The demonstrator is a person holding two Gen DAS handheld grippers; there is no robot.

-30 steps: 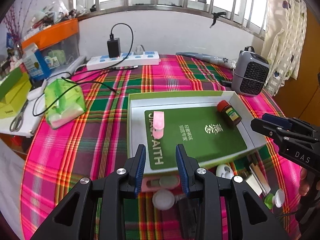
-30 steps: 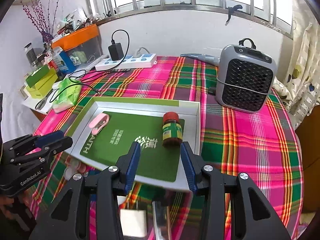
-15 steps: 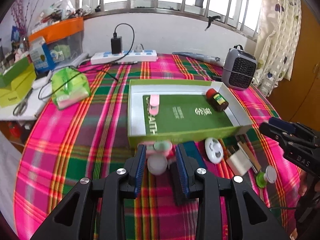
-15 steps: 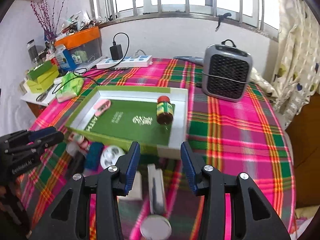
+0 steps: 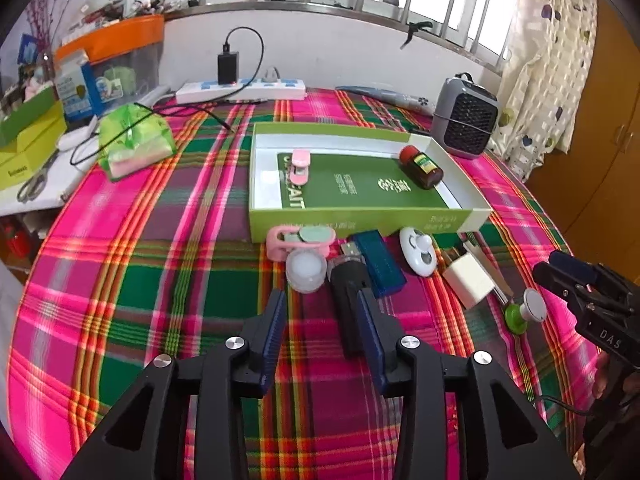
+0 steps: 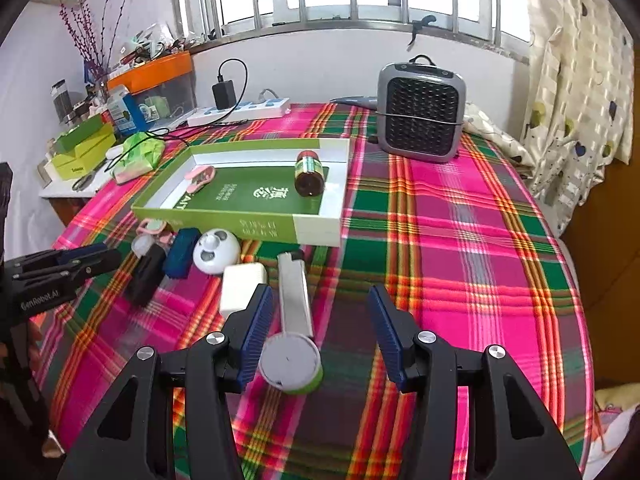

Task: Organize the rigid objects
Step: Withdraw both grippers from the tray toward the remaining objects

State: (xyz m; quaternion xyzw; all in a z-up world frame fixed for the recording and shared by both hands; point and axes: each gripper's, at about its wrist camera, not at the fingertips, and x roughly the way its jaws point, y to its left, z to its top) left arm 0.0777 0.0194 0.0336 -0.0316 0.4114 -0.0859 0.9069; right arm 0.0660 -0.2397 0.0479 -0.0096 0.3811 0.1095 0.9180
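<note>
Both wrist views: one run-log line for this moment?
left gripper: opening, empty, over black stick | right gripper: opening, empty, over green-rimmed cap | tray: holds pink clip, brown bottle

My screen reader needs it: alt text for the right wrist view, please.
The right gripper, jaws opening and empty, hovers over a green-based round stamp and metal strip on a plaid cloth. Beyond lies a green tray holding a brown bottle.

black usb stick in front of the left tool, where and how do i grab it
Grip the black usb stick across its long flat sides at mid-body, coming from above. It lies flat, lengthwise toward the left tool, so the opening jaws already straddle its width.
</note>
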